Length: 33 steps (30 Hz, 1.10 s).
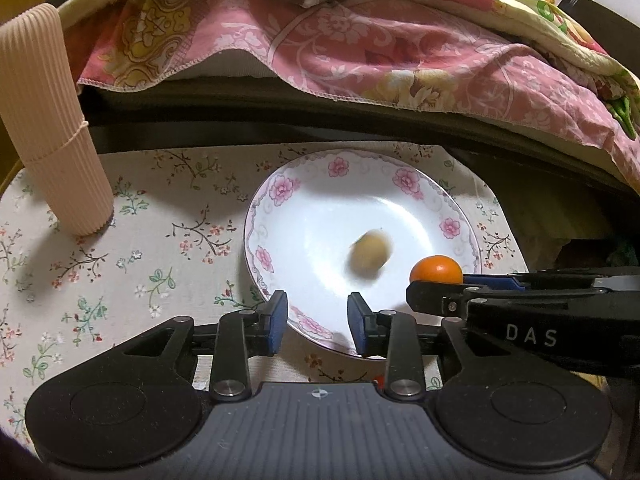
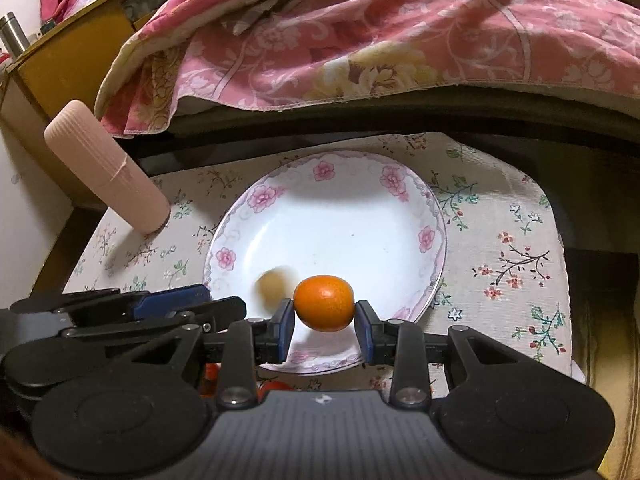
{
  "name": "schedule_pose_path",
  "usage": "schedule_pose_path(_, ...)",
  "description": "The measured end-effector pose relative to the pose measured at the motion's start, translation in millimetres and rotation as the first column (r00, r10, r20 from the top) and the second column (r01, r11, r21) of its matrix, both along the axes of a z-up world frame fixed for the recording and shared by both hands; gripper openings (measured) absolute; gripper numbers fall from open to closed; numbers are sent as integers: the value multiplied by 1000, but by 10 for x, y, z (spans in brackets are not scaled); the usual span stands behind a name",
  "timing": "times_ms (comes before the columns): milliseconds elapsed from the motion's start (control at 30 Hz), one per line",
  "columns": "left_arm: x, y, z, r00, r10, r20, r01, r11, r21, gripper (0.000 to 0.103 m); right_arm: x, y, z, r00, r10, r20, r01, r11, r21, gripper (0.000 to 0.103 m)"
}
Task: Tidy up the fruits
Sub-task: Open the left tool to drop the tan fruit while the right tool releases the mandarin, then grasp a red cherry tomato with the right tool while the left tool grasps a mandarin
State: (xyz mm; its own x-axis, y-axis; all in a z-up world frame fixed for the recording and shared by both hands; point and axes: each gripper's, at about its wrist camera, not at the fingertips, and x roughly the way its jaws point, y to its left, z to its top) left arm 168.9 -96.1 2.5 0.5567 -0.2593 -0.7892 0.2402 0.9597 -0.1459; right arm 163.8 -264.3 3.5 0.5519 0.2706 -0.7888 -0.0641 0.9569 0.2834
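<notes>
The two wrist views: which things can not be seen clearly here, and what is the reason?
- Yellowish fruit in the plate: blurred in both views, so its kind is unclear.
- Orange fruit: in the left wrist view the right gripper hides its lower half.
- Red things under the grippers: mostly hidden by the right gripper's body, right wrist view.
- Left gripper: jaws apart, holding nothing.
- Ribbed cylinder: contents not visible.

Both wrist cameras look steeply down from close above the near edge of the white, pink-flowered china plate (image 1: 312, 208) (image 2: 320, 216) — left view from its left, right view from its right — sharing the floral tablecloth (image 1: 132, 264) (image 2: 500, 240) and the far pink bedding (image 1: 360, 52) (image 2: 400, 32).
</notes>
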Motion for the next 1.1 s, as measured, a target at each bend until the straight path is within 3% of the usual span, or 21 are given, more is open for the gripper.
schedule_pose_path(333,-37,94,131,1000,18,22,-18,1000,-7,54,-29,-60,84,999,-27,33,26,999,19,34)
schedule_pose_path(1100,-510,515,334,998,51,34,-52,998,21,60,-339,180,232,997,68,45,-69,997,22,35)
